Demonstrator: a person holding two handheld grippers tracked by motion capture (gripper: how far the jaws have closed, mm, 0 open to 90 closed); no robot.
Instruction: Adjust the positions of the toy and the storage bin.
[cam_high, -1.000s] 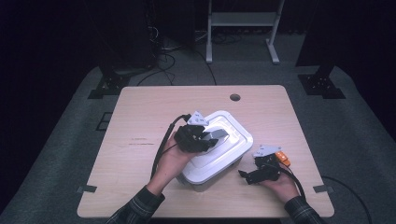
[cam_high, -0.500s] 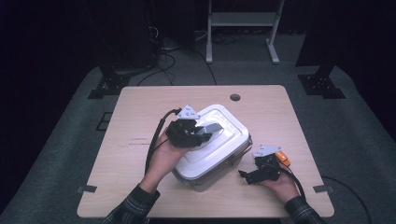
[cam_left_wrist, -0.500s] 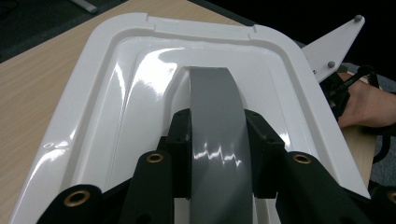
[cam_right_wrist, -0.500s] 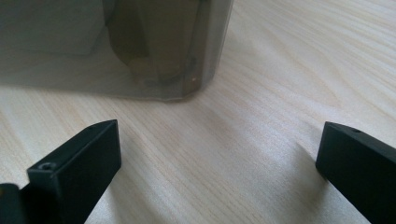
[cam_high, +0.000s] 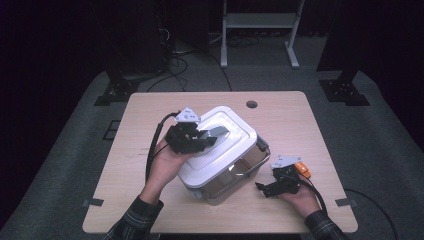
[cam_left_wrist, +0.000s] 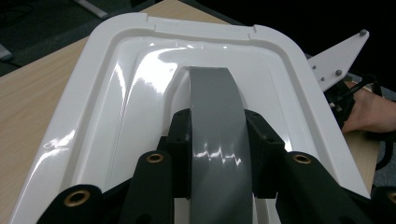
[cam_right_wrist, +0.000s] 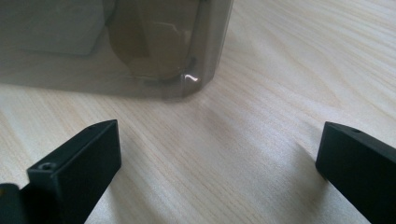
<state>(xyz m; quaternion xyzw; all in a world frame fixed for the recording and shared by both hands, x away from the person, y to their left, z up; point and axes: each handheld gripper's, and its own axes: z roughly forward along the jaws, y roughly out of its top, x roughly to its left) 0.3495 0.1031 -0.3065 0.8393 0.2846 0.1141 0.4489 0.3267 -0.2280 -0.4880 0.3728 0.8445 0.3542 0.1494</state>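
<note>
**Inspector:** Left gripper (cam_high: 207, 141), state and contact?

**Assistant:** Its jaws are clamped on the grey handle (cam_left_wrist: 217, 140) of the white lid (cam_left_wrist: 116, 107), one black pad against each edge of the strap, as seen in the left gripper view. From the high view the lid (cam_high: 227, 145) sits on a clear storage bin (cam_high: 225, 182), which stands tilted near the middle of the bench (cam_high: 310, 125).

**Inspector:** Right gripper (cam_high: 263, 190)?

**Assistant:** Spread wide, nothing between the jaws. It rests low on the bench just beside the bin's near corner (cam_right_wrist: 187, 70), apart from it.

**Inspector:** Anything obscured?

**Assistant:** The handle's near end is cut off behind the left gripper's own body. The bin's wall is smoky and its contents cannot be made out. Whether the lid is latched to the bin, I cannot tell. The far hand (cam_left_wrist: 369, 112) is partly cut off by the lid's rim.
</note>
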